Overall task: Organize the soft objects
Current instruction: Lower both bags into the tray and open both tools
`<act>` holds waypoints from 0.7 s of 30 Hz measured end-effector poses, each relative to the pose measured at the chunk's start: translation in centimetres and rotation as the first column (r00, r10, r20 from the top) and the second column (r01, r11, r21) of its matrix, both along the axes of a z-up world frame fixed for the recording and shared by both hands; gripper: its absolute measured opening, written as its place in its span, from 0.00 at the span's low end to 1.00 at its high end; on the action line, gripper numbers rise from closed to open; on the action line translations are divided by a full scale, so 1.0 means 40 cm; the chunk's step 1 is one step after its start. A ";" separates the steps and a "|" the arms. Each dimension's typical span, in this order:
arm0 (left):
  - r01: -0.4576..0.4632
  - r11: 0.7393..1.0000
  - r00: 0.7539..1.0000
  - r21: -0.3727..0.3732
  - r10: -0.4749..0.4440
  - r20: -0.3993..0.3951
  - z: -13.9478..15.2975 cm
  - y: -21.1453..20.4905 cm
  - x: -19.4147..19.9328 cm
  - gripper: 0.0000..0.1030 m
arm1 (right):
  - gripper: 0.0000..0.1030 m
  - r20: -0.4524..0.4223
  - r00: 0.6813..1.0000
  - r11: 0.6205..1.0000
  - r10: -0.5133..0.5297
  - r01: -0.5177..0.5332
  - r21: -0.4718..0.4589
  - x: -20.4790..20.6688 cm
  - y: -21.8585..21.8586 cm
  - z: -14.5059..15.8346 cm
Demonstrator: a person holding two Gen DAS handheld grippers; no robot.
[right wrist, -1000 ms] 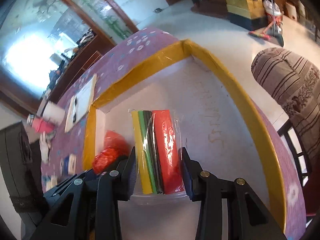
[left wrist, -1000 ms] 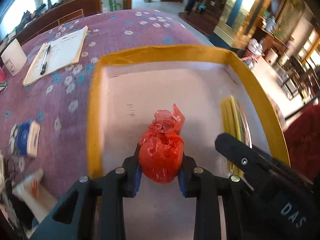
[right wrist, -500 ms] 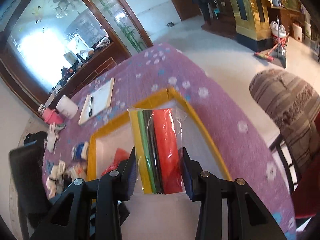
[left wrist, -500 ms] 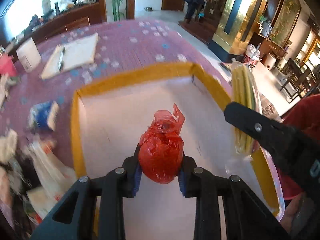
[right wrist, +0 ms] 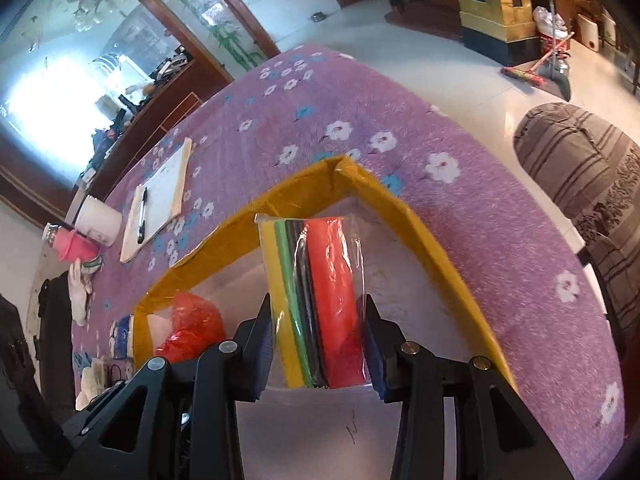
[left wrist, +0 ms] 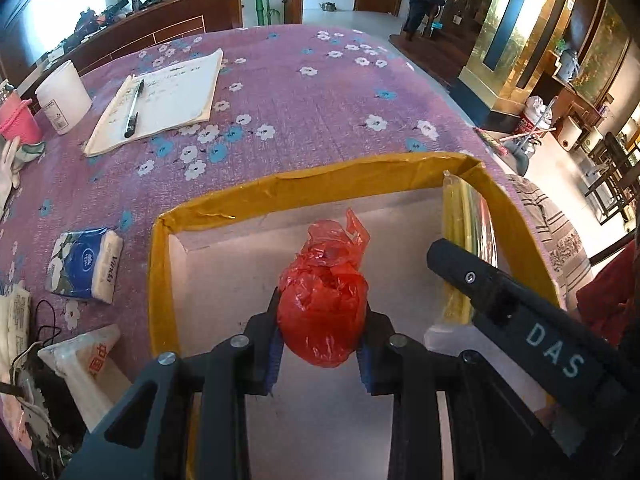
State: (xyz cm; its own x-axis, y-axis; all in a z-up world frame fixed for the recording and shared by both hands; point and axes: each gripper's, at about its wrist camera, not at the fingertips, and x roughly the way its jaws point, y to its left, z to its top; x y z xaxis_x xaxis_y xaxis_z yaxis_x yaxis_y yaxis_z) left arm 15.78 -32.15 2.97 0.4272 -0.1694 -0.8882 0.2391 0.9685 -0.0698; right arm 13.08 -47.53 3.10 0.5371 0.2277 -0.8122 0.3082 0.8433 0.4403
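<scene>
Yellow-rimmed box [left wrist: 160,280], centre frame. Right gripper [right wrist: 318,344] clamps the packet of coloured sheets [right wrist: 316,300] above it; left gripper [left wrist: 320,336] pinches the red bag bundle [left wrist: 322,304], lower centre. Slick plastic could slip, landing outside.
</scene>
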 end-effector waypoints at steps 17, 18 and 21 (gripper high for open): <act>-0.016 1.000 0.997 -0.001 0.016 0.076 0.033 0.003 -0.026 0.69 | 0.57 0.048 0.998 0.999 0.033 -0.034 0.016 -0.011 0.011 0.025; -0.020 1.000 0.997 -0.006 0.020 0.077 0.038 0.007 -0.031 0.70 | 0.58 0.061 0.997 0.999 0.037 -0.038 0.010 -0.017 0.013 0.033; -0.020 0.999 0.997 -0.028 0.022 0.076 0.047 0.014 -0.039 0.70 | 0.66 0.106 0.994 0.999 0.028 -0.025 -0.032 -0.036 0.014 0.063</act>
State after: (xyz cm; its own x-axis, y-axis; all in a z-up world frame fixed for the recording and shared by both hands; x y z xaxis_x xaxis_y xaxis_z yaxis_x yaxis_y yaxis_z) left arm 14.22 -31.58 4.84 0.4968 -0.1832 -0.8483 0.2246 0.9713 -0.0782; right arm 11.62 -46.95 5.60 0.6148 0.2189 -0.7577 0.2386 0.8641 0.4432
